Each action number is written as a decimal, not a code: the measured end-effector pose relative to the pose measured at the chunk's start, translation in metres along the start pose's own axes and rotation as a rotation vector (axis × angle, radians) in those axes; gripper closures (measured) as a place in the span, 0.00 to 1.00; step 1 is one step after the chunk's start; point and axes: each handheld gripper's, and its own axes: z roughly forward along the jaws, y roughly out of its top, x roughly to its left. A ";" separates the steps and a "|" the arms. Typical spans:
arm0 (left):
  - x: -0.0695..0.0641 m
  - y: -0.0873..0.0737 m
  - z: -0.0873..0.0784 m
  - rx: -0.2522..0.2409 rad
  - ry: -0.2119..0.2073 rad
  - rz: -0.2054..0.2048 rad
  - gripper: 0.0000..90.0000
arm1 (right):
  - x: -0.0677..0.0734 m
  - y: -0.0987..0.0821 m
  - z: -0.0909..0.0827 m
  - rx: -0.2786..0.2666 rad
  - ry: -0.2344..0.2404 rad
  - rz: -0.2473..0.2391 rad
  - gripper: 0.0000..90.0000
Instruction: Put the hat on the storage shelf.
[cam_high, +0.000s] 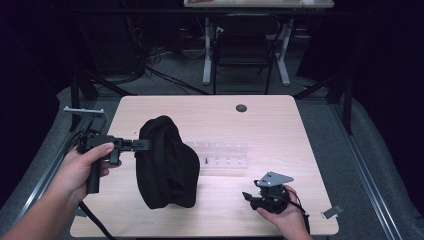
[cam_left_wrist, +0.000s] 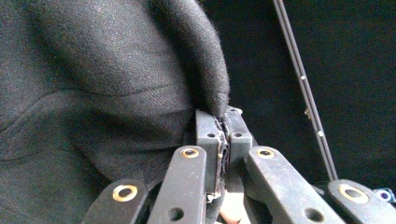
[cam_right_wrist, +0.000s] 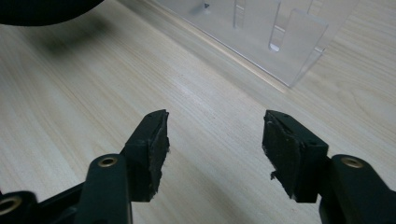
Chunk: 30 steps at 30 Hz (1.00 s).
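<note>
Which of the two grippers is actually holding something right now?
The left gripper: its jaws are pinched shut on the black cloth, lifting it. The right gripper has open jaws with nothing between them above the table.

**Three cameras: one above, two riding on the hands**

The high view looks forward and down from above the person's side, taking in the whole worktop (cam_high: 210, 107), with a chair and floor beyond it. The left gripper view sits very close behind its own jaws and faces straight into the black cloth (cam_left_wrist: 107, 84), so near that the weave shows. The right gripper view looks low along its own jaws, down at the wood just in front of the clear plastic rack (cam_right_wrist: 280, 37), with an edge of the cloth at its top left corner. All three views share the cloth; the high view and the right gripper view also share the rack, right of the cloth.
</note>
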 end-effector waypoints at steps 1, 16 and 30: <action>-0.001 0.001 0.000 0.000 -0.001 0.004 0.98 | 0.000 0.000 0.000 0.001 0.010 0.005 0.42; -0.013 0.022 0.005 -0.035 -0.006 0.016 0.98 | 0.003 0.001 0.007 0.024 0.027 0.024 0.24; -0.025 0.050 0.015 -0.073 0.025 0.032 0.98 | 0.008 -0.002 0.014 0.061 0.045 0.002 0.26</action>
